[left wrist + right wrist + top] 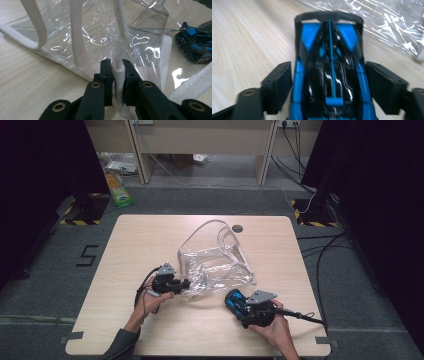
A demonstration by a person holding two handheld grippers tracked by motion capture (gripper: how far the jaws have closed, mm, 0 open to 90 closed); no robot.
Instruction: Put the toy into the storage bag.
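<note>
Pinching the clear bag's (216, 262) white trim, your left tool (117, 72) holds its mouth up while your right tool (329, 82) clamps the blue toy car (329, 62), ready for loading.

The clear bag (216, 262) sits in the middle of the desk (135, 240) and blocks the way there. Its white straps (75, 37) stand up like loops. The desk's left side and far corners are bare wood.
</note>
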